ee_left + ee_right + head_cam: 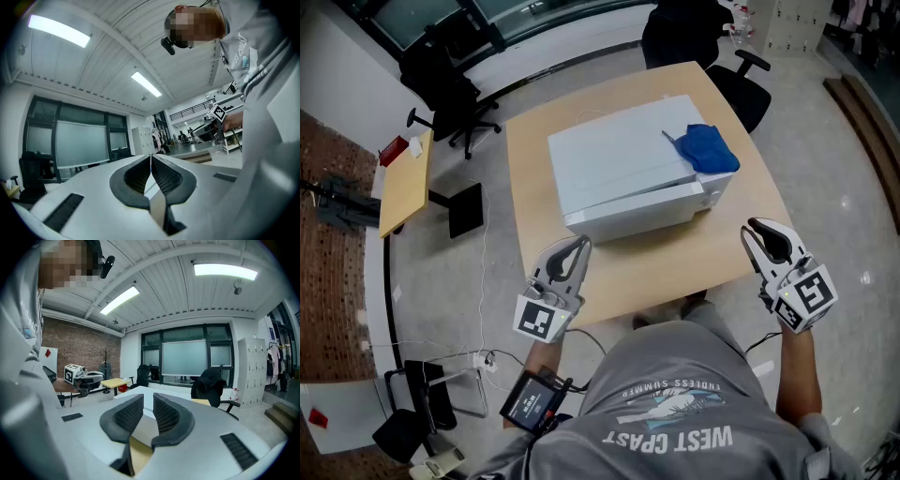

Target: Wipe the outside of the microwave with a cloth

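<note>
Starting from the head view: find the microwave (628, 178) standing on the table (675, 272), ahead of both pairs of jaws, with its long axis running crosswise to them. See the cloth (705, 147), blue and bunched, lying on top of it at the far right end. That means ahead and a little left of the right gripper (757, 231), but far off to the right of the left gripper (578, 246). Note both grippers held at the table's near edge, well apart from the microwave and touching nothing. Judging from that, count the right hand as nearer the cloth and better placed to reach up and forward for it.

Turning to the left gripper view: read the left gripper (151, 158) as closed, pads meeting at the tips with nothing between. Look past the jaws and find only ceiling, windows and the far room, with no microwave or cloth in sight.

Ending with the right gripper view: read the right gripper (148, 401) as narrowly parted and empty. See bare tan tabletop under the gap and a pale flat slab just beyond the tips, probably the microwave (135, 393). Cannot make out the cloth here, so expect it to be hidden behind the jaws.
</note>
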`<state>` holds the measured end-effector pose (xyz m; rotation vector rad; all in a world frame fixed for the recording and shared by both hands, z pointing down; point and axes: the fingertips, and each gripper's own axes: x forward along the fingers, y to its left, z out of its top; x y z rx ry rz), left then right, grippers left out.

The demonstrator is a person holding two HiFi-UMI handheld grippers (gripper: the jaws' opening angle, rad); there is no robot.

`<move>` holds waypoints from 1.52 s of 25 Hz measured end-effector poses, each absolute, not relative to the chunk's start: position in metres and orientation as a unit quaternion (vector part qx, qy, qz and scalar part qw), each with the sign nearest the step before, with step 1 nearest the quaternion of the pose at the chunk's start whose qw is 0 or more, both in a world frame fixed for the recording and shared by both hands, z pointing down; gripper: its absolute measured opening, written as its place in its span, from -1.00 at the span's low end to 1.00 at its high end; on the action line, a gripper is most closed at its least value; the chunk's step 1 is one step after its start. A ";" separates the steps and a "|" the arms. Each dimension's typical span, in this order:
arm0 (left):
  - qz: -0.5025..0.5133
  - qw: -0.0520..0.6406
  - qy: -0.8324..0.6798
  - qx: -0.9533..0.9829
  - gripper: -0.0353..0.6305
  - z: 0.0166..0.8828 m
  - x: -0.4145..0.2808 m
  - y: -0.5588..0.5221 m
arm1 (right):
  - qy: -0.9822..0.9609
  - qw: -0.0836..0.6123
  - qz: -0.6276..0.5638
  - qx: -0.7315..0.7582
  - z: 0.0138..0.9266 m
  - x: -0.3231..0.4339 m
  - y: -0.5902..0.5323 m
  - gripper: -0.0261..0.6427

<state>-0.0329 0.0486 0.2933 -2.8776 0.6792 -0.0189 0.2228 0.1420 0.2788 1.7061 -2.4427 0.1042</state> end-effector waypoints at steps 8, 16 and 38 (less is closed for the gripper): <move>-0.016 0.095 0.249 -0.964 -0.82 0.272 -0.016 0.095 | -0.831 0.071 0.023 0.551 0.254 0.240 0.177 -0.71; -0.038 0.082 0.294 -0.951 -0.82 0.287 0.047 0.148 | -0.871 0.045 0.017 0.489 0.253 0.288 0.202 -0.71; -0.058 0.074 0.313 -0.945 -0.82 0.307 0.043 0.081 | -0.887 0.228 0.055 0.397 0.363 0.286 -0.023 -0.47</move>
